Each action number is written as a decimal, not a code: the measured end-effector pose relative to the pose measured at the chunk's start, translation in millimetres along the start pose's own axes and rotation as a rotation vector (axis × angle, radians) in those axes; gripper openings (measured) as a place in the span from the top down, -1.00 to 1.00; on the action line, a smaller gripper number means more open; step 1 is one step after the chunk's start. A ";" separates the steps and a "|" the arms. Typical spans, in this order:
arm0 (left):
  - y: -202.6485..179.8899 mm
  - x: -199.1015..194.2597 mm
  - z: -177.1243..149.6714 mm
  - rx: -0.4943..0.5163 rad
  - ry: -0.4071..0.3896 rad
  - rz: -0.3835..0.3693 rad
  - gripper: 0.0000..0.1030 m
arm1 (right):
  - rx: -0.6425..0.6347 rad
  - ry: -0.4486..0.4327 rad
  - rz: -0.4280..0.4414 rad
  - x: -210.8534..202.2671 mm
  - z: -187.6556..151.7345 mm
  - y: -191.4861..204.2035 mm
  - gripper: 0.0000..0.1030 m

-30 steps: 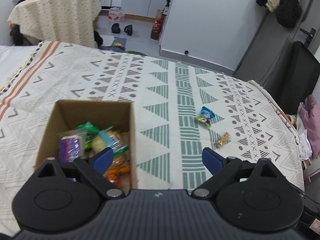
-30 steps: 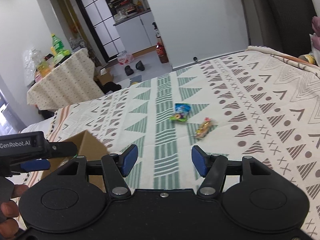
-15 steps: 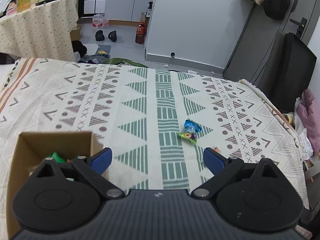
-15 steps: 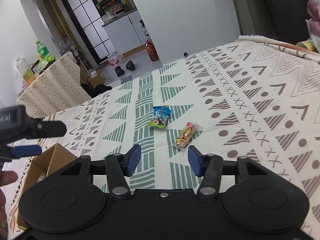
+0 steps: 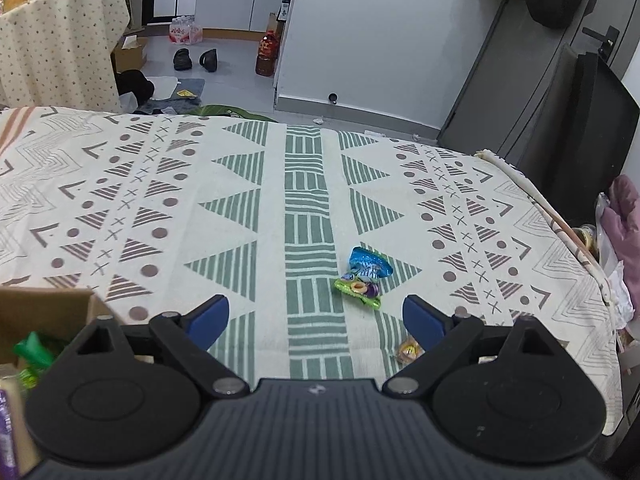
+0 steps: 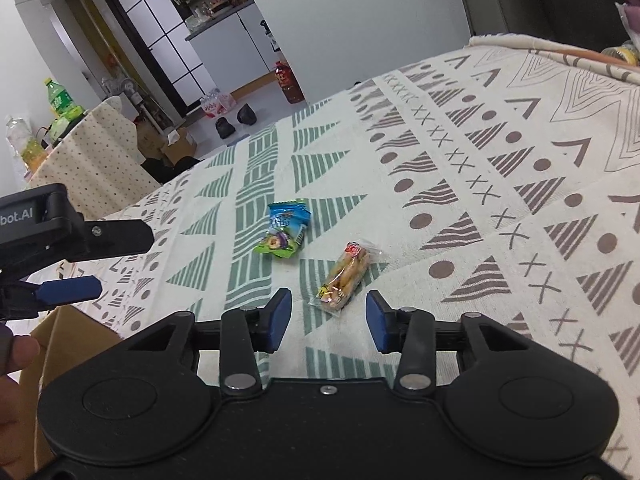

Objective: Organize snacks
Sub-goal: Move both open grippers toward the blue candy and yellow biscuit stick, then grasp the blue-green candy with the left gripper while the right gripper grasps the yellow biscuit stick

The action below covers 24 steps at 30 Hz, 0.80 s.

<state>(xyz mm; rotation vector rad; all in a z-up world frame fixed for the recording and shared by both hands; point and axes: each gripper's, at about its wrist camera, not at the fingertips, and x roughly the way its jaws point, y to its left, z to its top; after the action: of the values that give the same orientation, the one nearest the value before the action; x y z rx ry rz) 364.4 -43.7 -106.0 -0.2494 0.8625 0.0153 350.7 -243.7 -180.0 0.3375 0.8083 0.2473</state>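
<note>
The right hand-held gripper [image 6: 326, 316] hangs low over the bed with its blue fingers [image 6: 278, 312] spread apart and nothing between them. Just ahead of the gap lies a clear-wrapped biscuit pack [image 6: 346, 274], lengthwise toward the gripper and flat on the patterned bedspread [image 6: 500, 184]. A little farther out, two more snacks lie touching each other: a blue packet [image 6: 288, 216] and a green packet [image 6: 278, 245].

The left hand-held gripper [image 5: 316, 316] is also wide open and empty, held above the bedspread between the cardboard box [image 5: 48, 300] on its left and the loose snacks ahead and to its right.

Judging by how things lie, the sorting looks well along: the box already holds several wrapped items, among them a green wrapper [image 5: 32, 350], while three snacks remain on the bed. The biscuit pack is probably the right gripper's next target, being closest and lined up with its opening.

The two views complement each other. The left wrist view looks into the box and shows its contents, but the biscuit pack is mostly hidden behind its own right finger, only an end peeking out. The right wrist view shows that pack whole and its gap to the paired packets, plus the left gripper from the side and fingertips of the person's hand [image 6: 16, 354], but only the outside corner of the box.
</note>
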 end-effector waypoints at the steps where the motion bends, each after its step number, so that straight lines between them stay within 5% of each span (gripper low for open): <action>1: -1.0 4.4 0.7 0.000 0.001 -0.001 -0.77 | 0.001 0.005 0.001 4.3 0.6 -0.8 0.21; 10: -11.2 47.4 6.1 0.012 0.028 -0.007 -0.58 | 0.007 0.023 -0.007 31.5 5.9 -5.8 0.23; 19: -22.1 82.5 7.2 0.015 0.057 -0.008 -0.40 | 0.007 0.024 -0.025 39.9 6.6 -13.1 0.54; 24: -30.4 99.6 4.8 0.037 0.070 -0.013 -0.29 | 0.019 0.009 -0.061 32.7 10.0 -22.2 0.55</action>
<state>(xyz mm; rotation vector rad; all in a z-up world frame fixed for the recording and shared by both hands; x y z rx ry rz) 436.5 -80.8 -171.6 -0.2218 0.9298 -0.0215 381.8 -254.9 -203.8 0.3288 0.8290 0.1841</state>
